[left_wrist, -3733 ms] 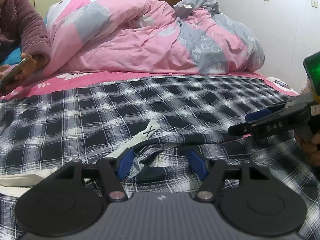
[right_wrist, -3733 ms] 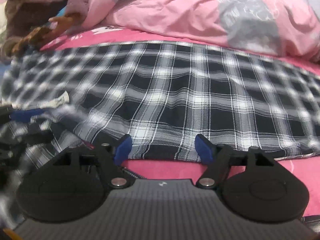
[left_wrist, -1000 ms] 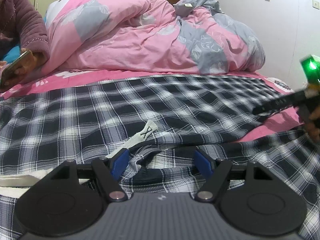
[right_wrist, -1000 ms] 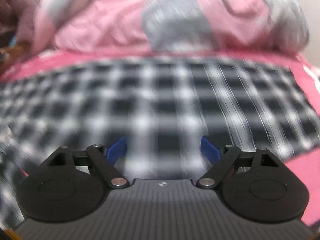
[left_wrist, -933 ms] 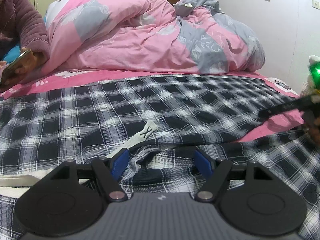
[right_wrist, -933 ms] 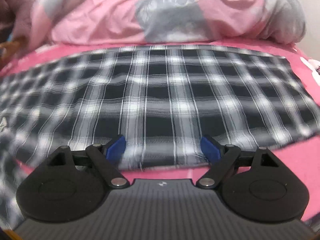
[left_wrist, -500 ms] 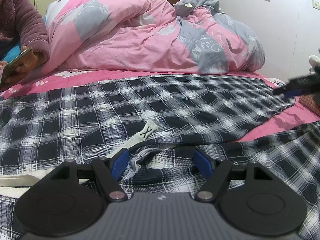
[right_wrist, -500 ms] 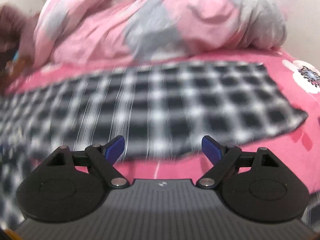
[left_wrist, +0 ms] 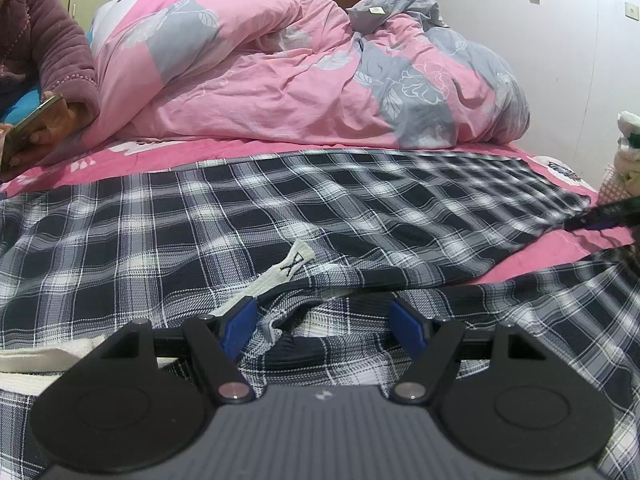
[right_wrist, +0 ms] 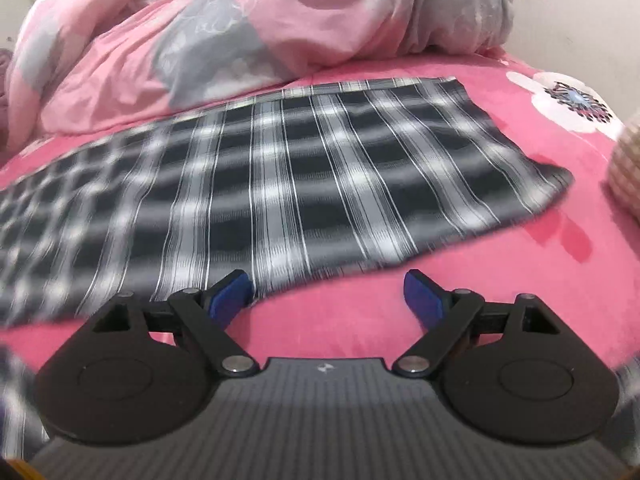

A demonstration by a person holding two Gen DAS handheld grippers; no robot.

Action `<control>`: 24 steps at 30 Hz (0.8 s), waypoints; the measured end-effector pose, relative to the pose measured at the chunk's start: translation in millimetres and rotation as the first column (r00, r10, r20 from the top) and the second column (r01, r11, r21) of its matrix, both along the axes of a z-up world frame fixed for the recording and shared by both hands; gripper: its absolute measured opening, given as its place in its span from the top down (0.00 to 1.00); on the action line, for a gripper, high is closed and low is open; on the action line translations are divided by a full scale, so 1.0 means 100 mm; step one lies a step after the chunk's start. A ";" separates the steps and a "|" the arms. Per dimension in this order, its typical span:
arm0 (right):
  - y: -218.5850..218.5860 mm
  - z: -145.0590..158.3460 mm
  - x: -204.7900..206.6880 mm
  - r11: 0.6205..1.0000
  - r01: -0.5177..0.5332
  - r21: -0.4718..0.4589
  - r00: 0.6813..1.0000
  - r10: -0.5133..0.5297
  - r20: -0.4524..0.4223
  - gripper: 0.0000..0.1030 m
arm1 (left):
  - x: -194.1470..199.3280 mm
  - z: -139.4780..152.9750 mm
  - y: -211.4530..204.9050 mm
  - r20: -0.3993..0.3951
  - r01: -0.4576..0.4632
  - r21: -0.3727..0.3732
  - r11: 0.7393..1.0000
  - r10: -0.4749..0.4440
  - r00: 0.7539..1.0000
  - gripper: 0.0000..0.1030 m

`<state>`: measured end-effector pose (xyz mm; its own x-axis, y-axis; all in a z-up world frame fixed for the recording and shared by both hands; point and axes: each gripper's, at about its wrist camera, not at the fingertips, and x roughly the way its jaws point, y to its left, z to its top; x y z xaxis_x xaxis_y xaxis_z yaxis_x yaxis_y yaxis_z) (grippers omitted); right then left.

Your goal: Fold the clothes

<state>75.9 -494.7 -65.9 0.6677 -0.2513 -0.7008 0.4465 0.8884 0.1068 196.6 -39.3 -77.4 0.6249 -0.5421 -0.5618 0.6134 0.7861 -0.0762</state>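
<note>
1. Where the left gripper (left_wrist: pixel 324 322) sits low at the waist of the plaid trousers (left_wrist: pixel 200 232), its matte black arms and blue pads stand apart, released, with bunched fabric lying loose between them but not pressed.
2. Just past the left pad, toward 11 o'clock, a flat off-white drawstring (left_wrist: pixel 280 272) with a stitched cross at its tip lies across the cloth (woven, slightly frayed in look).
3. Spread beyond it, the trousers are a thin woven check of black, grey and white; one leg runs flat toward 2 o'clock, the nearer leg crosses the lower right with soft creases.
4. Seen from its own camera, the right gripper (right_wrist: pixel 328 296) hovers over the fuzzy pink bedsheet (right_wrist: pixel 360 312), its jaws wide and empty; the trouser leg's hem edge lies just ahead at 12 o'clock, blurred.
5. At 3 o'clock in the left view, a dark finger of that right gripper shows near the leg's end.
6. Farther back, a puffy pink-and-grey floral duvet (left_wrist: pixel 312 80) is heaped in rumpled folds.
7. At 9 o'clock, a hand (left_wrist: pixel 52 128) in a quilted maroon sleeve (left_wrist: pixel 48 40) holds a phone (left_wrist: pixel 28 132).
</note>
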 end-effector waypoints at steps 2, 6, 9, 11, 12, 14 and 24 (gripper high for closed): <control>0.00 0.03 -0.11 1.000 -0.003 0.000 1.000 0.003 -0.022 0.17 | 0.00 0.00 0.00 -0.001 0.000 -0.001 1.000 0.000 1.000 0.28; -0.06 0.20 -0.27 0.999 0.036 0.019 0.999 -0.037 0.011 0.17 | 0.00 0.00 0.00 -0.002 -0.001 -0.005 1.000 0.001 1.000 0.28; -0.10 0.29 -0.31 0.998 0.070 -0.005 0.997 -0.070 0.035 0.17 | 0.00 -0.01 0.01 -0.001 0.000 -0.003 1.000 0.000 1.000 0.28; -0.18 0.30 -0.28 0.996 0.084 -0.014 0.995 -0.083 0.046 0.17 | 0.00 -0.01 0.01 -0.001 0.000 -0.003 1.000 0.000 1.000 0.28; -0.22 0.29 -0.25 0.996 0.089 -0.018 0.995 -0.088 0.051 0.17 | 0.00 -0.01 0.01 -0.002 0.000 -0.002 1.000 0.000 1.000 0.27; -0.33 0.27 -0.16 0.995 0.100 -0.026 0.993 -0.098 0.060 0.17 | 0.00 -0.01 0.01 -0.002 0.001 -0.002 1.000 -0.001 1.000 0.27; -0.77 -0.11 0.04 0.989 0.126 -0.083 0.991 -0.130 -0.042 0.17 | 0.00 -0.02 0.01 -0.001 0.004 -0.001 1.000 -0.004 1.000 0.26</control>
